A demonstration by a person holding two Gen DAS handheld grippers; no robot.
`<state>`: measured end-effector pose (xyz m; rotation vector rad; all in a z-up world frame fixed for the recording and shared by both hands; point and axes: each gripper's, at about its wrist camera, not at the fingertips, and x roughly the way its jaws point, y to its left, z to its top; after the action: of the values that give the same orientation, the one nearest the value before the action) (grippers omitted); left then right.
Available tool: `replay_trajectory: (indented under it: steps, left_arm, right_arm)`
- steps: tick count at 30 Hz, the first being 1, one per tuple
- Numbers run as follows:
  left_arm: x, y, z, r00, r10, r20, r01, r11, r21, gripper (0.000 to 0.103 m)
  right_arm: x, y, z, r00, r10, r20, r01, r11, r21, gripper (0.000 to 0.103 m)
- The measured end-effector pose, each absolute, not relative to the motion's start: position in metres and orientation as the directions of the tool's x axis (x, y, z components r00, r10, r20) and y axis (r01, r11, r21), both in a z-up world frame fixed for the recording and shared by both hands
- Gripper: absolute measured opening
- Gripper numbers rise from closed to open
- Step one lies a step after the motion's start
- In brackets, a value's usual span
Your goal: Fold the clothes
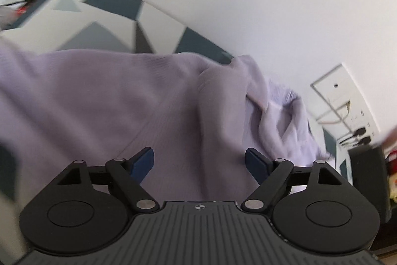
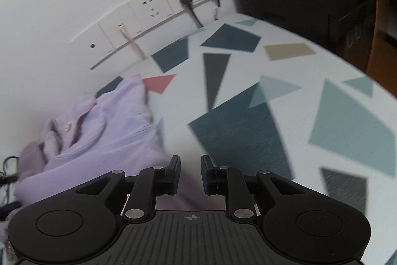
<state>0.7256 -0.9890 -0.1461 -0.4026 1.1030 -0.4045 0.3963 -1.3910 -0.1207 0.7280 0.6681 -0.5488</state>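
The jaws of the left gripper (image 1: pixel 199 160) stand wide apart over the lilac shirt (image 1: pixel 124 101), gripping nothing, while those of the right gripper (image 2: pixel 190 171) sit close together with a narrow empty gap between them. The shirt lies crumpled on the desk (image 2: pixel 285 81) near the wall sockets (image 2: pixel 151 6), its edge just left of the right gripper.

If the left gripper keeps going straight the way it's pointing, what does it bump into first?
Most likely the purple shirt. The left gripper has its jaws open with nothing between them, and the cloth fills the view right ahead of them. How far off the cloth lies is hard to tell in this blurred picture.
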Motion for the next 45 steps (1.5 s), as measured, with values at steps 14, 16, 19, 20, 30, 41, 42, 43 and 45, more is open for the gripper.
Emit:
replay_trajectory:
  steps: [14, 16, 19, 20, 30, 41, 42, 43, 45]
  left_arm:
    - [0.644, -0.931, -0.087, 0.602, -0.449, -0.660, 0.009, 0.831, -0.557, 0.011]
    - [0.630, -0.913, -0.098, 0.572, -0.426, -0.701, -0.040, 0.840, -0.542, 0.018]
    - [0.615, -0.889, -0.117, 0.509, -0.412, -0.756, -0.084, 0.850, -0.520, 0.065]
    - [0.613, -0.883, -0.122, 0.488, -0.425, -0.762, -0.075, 0.849, -0.522, 0.065]
    - [0.630, -0.826, -0.111, 0.584, -0.389, -0.712, 0.075, 0.900, -0.430, 0.074]
    - [0.632, -0.864, -0.116, 0.518, -0.556, -0.650, 0.394, 0.830, -0.396, 0.079]
    - [0.635, -0.866, -0.118, 0.511, -0.556, -0.655, 0.396, 0.829, -0.395, 0.082]
    - [0.639, -0.868, -0.120, 0.503, -0.555, -0.663, 0.391, 0.830, -0.398, 0.082]
    - [0.652, -0.869, -0.129, 0.467, -0.560, -0.684, 0.366, 0.827, -0.427, 0.082]
  right_arm:
    - [0.421, -1.373, -0.085, 0.703, -0.202, -0.682, 0.614, 0.657, 0.438, 0.032]
    - [0.427, -1.371, -0.085, 0.707, -0.196, -0.680, 0.615, 0.645, 0.453, 0.033]
    - [0.441, -1.364, -0.084, 0.706, -0.170, -0.687, 0.611, 0.637, 0.470, 0.033]
    - [0.446, -1.360, -0.082, 0.708, -0.158, -0.688, 0.606, 0.637, 0.477, 0.034]
    - [0.466, -1.318, -0.057, 0.729, -0.153, -0.667, 0.558, 0.698, 0.449, 0.039]
    - [0.485, -1.316, -0.079, 0.688, -0.129, -0.715, 0.565, 0.714, 0.415, 0.043]
    - [0.489, -1.320, -0.081, 0.685, -0.129, -0.717, 0.570, 0.708, 0.417, 0.043]
    - [0.492, -1.323, -0.084, 0.682, -0.130, -0.719, 0.576, 0.702, 0.419, 0.043]
    - [0.498, -1.328, -0.088, 0.674, -0.127, -0.728, 0.589, 0.687, 0.425, 0.043]
